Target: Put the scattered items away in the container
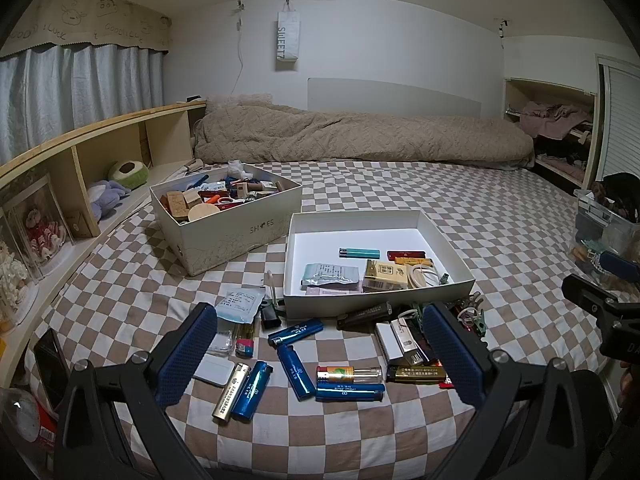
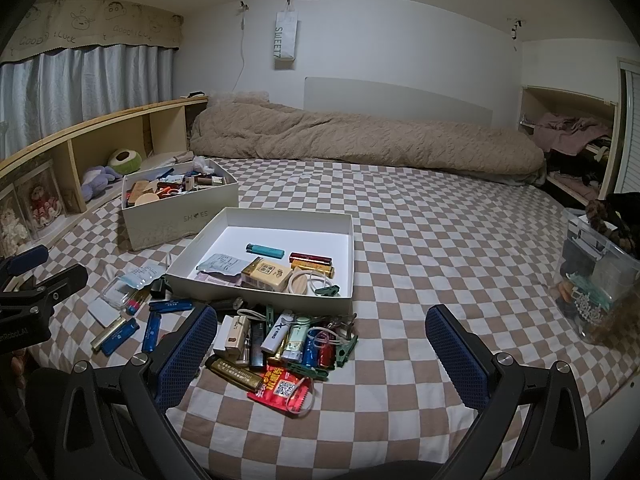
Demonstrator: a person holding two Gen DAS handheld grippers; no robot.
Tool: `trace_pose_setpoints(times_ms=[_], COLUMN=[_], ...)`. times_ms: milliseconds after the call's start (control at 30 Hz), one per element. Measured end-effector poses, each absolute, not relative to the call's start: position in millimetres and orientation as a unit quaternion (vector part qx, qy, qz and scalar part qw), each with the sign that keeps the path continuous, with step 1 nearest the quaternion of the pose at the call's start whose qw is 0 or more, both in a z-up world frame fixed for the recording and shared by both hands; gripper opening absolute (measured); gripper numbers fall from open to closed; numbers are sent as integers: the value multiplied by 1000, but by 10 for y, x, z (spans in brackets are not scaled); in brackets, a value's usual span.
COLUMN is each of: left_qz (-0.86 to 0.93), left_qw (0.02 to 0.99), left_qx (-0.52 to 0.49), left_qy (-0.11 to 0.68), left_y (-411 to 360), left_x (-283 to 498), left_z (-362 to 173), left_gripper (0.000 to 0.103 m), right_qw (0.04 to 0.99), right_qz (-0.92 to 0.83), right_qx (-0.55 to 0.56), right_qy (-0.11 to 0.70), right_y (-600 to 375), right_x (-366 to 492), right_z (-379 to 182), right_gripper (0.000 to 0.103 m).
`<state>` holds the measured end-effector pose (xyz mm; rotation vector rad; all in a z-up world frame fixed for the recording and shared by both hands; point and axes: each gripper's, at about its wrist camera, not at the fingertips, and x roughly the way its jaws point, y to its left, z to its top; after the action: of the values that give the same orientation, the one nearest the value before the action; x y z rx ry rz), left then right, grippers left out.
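A shallow white box lid [image 1: 460, 284] [image 2: 256, 294] lies on the checked bed and holds a teal lighter [image 1: 359, 253] [image 2: 265, 249], a yellow pack [image 1: 384, 276] [image 2: 267, 274] and other small items. Scattered in front of it are blue lighters [image 1: 295, 372] [image 2: 152, 332], a silver lighter [image 1: 232, 392], a gold lighter [image 1: 416, 374] [image 2: 236, 372], a red sachet [image 2: 282, 390] and green clips [image 2: 342, 350]. My left gripper [image 1: 320, 328] is open and empty above the lighters. My right gripper [image 2: 322, 328] is open and empty above the pile's right side.
A full shoe box [image 1: 240, 236] [image 2: 180, 220] stands at the back left beside a wooden shelf [image 1: 80, 152]. A rolled beige duvet [image 1: 360, 136] lies at the far end. A clear plastic bin [image 2: 596, 280] sits at the bed's right edge.
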<state>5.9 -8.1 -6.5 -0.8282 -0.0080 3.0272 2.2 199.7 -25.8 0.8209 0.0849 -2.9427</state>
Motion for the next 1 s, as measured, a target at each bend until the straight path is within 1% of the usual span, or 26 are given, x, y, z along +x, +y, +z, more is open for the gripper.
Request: trace_pose_setpoints(times_ms=[333,667,833,933,1000], left_qz=[965,965,958,951,945], left_qw=[2,7,19,24,37], left_qx=[-263,-261,-285,-307,-324], left_qy=[-3,-17,-18,-25,-33], left_y=[-70,-147,-159,-174,-164], left_x=[36,-123,-218,-274,-304], left_z=[-48,15,-158,-351,-490], left_gripper=[103,103,103,103,103], right_qw=[47,60,51,25,30], right_qz=[-963,-960,-954,-946,-944], right_qx=[266,273,295,322,328], right_qy=[19,-9,-27,-16,-7], right_y=[2014,2082,2119,2074,2030], right_x=[-1,-146,-271,-333,-359], right_z=[-225,-186,-303,-418,-487], right_gripper=[103,103,103,103,103])
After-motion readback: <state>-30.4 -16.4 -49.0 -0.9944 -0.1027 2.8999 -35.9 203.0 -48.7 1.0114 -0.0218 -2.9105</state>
